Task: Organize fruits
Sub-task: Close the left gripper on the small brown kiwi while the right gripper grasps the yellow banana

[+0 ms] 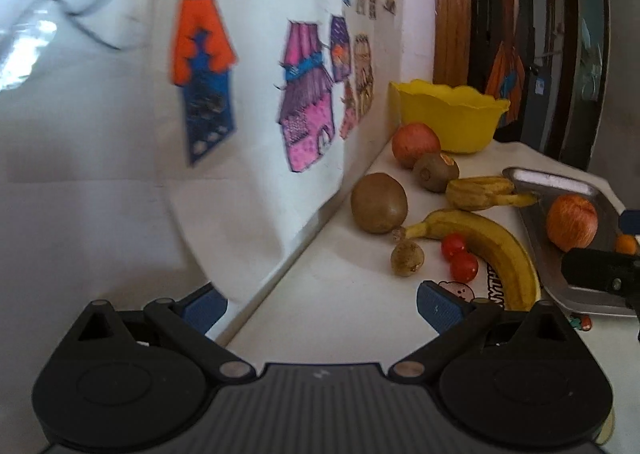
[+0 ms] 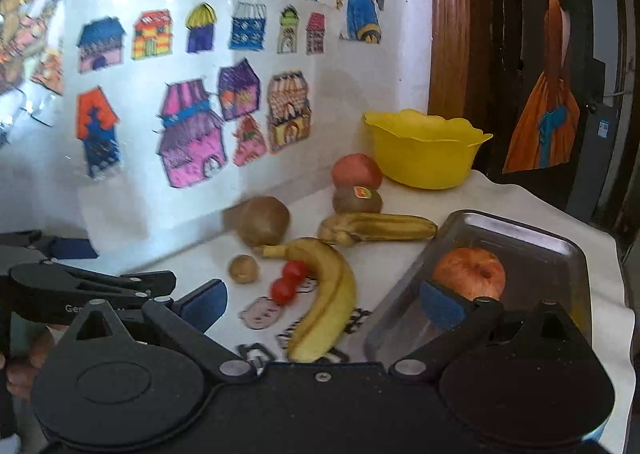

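Both claws are released and grasp nothing. In the left wrist view the left gripper (image 1: 322,304) fills the bottom of the frame, its blue pads wide apart over the white cloth (image 1: 340,318). In the right wrist view the right gripper (image 2: 324,304) also spreads wide at the bottom; its right pad sits in front of the tray (image 2: 532,238), which lies at lower right of the frame. One apple (image 2: 469,273) rests inside the tray. The left gripper shows again at the left edge of this view, with part of a hand (image 2: 24,366) below it.

The other fruit lies on the cloth at mid-frame. A yellow bowl (image 2: 424,152) stands at the back, and a second apple (image 2: 356,171) sits just beside it. A stickered kiwi (image 2: 357,199) touches that apple in front. A large kiwi (image 2: 265,221) lies to the left, a small kiwi (image 2: 243,269) below it. A browned banana (image 2: 376,229) lies just behind a yellow banana (image 2: 324,294), which curves down beside the tray. Two tomatoes (image 2: 289,281) touch each other against the yellow banana's left side. Drawings of houses (image 2: 188,134) cover the wall in the upper left.
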Motion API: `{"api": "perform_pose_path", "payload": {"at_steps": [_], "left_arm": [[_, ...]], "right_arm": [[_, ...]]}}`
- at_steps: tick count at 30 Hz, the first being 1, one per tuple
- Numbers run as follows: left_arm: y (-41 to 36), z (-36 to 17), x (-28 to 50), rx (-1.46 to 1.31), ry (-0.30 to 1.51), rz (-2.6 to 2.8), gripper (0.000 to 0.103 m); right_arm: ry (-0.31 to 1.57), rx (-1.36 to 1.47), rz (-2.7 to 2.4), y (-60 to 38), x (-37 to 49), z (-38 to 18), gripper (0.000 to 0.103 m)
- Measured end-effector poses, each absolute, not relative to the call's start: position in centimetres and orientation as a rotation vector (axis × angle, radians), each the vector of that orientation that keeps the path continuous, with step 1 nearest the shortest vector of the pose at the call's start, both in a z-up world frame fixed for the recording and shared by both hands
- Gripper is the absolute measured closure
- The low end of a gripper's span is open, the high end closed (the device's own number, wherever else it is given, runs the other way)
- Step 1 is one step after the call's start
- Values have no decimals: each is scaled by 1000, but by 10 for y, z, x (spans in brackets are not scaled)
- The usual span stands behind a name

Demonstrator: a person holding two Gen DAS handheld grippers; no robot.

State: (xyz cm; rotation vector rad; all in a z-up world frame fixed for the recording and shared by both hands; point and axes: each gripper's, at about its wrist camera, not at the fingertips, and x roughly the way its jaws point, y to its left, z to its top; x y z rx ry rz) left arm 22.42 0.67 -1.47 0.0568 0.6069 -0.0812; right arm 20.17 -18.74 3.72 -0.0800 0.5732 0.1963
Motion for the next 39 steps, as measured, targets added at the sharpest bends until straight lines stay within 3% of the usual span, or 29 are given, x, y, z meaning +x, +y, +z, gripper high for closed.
{"api": "perform_pose_path", "payload": {"at_steps": [10,18,28,33,39], "left_arm": [[-22,-36,262,144,632,-122,0],[-29,-42,272,167,628,-144,2],[-34,-44,285,165,643,-168,21],[-36,-45,289,162,651,-196,36],[-39,-47,295,157,659,-222,54]], "right_arm": [[589,-136,255,-197,246,10,4],[614,-157,250,-198,265,-7,12],[630,-197,263,-193,276,-17,21],[648,-197,277,-187,281,-24,41],[672,-165,291,-186,284,-29,49]]}}
